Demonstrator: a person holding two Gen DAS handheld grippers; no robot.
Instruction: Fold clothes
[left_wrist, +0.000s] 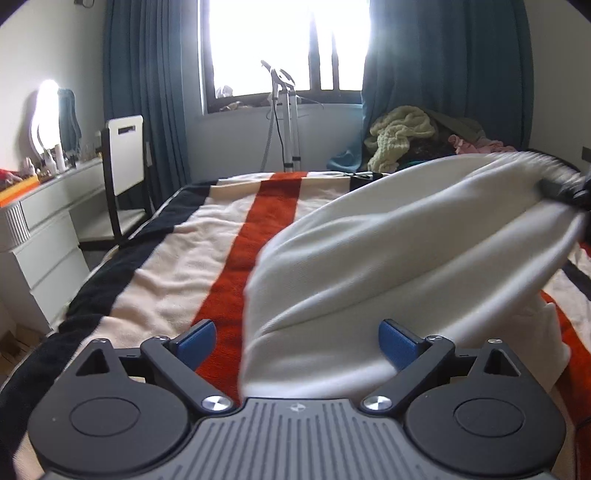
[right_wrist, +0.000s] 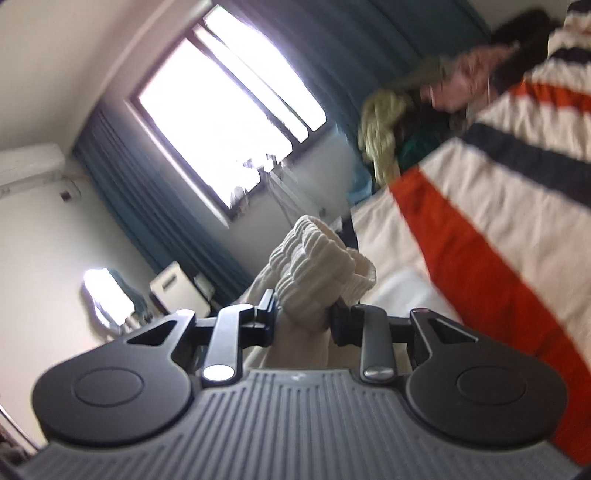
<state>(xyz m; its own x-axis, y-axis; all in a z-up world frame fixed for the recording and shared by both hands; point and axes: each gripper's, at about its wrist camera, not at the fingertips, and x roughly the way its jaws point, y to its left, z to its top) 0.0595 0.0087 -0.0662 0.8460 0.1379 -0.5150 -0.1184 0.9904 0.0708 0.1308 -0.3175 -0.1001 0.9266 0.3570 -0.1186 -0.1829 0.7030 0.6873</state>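
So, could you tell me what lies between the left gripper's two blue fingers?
In the left wrist view, the white garment and an orange stripe of the striped blanket lie between the left gripper fingers, which stand wide apart, gripping nothing.

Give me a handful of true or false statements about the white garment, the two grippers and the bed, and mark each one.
1. The right gripper is shut on the ribbed edge of the white garment. True.
2. The left gripper has its jaws clamped on the garment. False: its jaws stand wide apart, with the cloth lying between them unpinched.
3. The bedspread is plain blue. False: it is cream with orange and dark stripes.
4. A heap of clothes sits at the far end of the bed. True.
5. The curtains are drawn across the window. False: they hang open at its sides.
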